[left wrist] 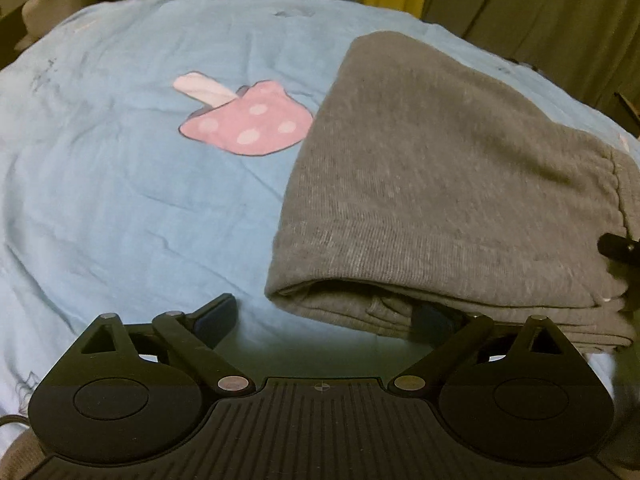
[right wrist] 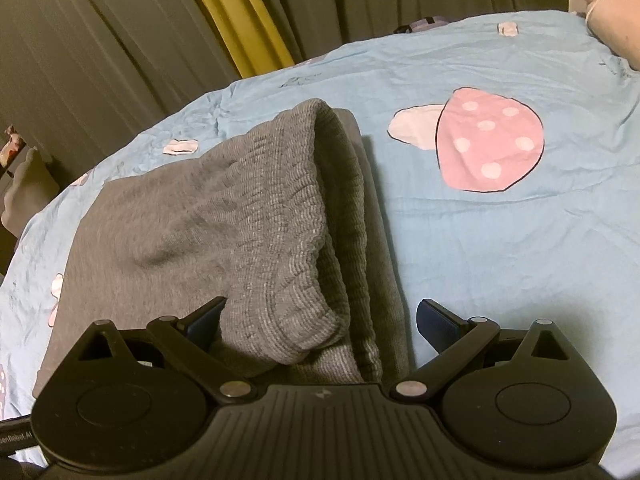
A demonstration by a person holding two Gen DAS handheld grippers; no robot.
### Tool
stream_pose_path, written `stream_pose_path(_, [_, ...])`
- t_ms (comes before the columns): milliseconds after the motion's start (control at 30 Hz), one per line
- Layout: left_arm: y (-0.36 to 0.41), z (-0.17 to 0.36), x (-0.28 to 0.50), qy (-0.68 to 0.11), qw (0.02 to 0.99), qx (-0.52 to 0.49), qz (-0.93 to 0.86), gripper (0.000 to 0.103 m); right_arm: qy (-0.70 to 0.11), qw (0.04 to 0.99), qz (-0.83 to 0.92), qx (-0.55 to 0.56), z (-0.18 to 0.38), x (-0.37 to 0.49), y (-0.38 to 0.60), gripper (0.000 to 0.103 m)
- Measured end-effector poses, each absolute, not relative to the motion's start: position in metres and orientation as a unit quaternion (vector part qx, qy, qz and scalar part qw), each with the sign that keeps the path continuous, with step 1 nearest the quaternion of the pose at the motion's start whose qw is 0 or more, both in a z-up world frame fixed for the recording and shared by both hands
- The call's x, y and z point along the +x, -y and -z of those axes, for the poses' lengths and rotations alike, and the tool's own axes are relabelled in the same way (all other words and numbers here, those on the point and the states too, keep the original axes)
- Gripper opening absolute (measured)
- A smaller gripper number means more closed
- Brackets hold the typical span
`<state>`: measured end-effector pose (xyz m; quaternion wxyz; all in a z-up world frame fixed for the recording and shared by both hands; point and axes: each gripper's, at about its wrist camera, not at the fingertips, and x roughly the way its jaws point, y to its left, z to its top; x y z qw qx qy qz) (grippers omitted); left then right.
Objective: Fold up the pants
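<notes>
**Folded grey pants on the bed, both tools spread wide**

Left wrist view. I read no brand, label or writing here. My left tool (left wrist: 325, 312) stands wide open and grips nothing. Its left finger pad (left wrist: 216, 312) rests over bare blue bedsheet (left wrist: 120, 200); its right pad sits at the near edge of the grey pants (left wrist: 440, 184), partly tucked under the overhanging top layer, and I cannot tell whether it touches the fabric. The pants lie folded in a stack on the bed, ahead and to the right of the tool, with layered edges showing along the near side. A pink mushroom print (left wrist: 250, 122) lies on the sheet just left of the pants. A black part enters at the right border by the waistband; I cannot identify it.

Right wrist view. At the lower left border, partial white lettering on a black part appears to read "enRobot.AI"; the start is cut off. My right tool (right wrist: 322, 318) is also wide open and holds nothing. The ribbed waistband (right wrist: 288, 216) of the pants (right wrist: 160, 220) lies folded over directly between the two fingers, reaching back to the tool body. The left pad is against the fabric; the right pad (right wrist: 438, 322) hangs over blue bedsheet (right wrist: 500, 260), just beside the pants' edge. Curtains (right wrist: 120, 40) hang behind the bed.
</notes>
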<state>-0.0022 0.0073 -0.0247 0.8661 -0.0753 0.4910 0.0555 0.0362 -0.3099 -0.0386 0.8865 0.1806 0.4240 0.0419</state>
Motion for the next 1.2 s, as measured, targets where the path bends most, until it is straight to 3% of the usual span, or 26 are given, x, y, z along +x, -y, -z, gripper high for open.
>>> stream_pose_path(233, [-0.05,0.006,-0.018,-0.478,0.86,-0.156,-0.093,0.099,-0.438,0.873,-0.063,0.203,0.035,0.045,0.325,0.099])
stream_pose_path(367, [-0.076,-0.002,-0.027,-0.456,0.863,-0.205,-0.073,0.099,-0.462,0.84,-0.086,0.273,0.045,0.054,0.341,0.099])
stream_pose_path(633, [-0.093,-0.01,0.0,-0.405,0.889,-0.213,0.02,0.1,-0.503,0.778,-0.178,0.331,0.065,0.085,0.373,0.099])
stream_pose_path(1000, [-0.093,0.043,0.108,-0.48,0.823,-0.268,0.146,0.101,-0.476,0.74,-0.232,0.415,0.086,0.102,0.4,0.099])
stream_pose_path(1200, [-0.07,0.054,0.137,-0.496,0.813,-0.229,0.202,0.103,-0.459,0.761,-0.252,0.383,0.084,0.112,0.381,0.099])
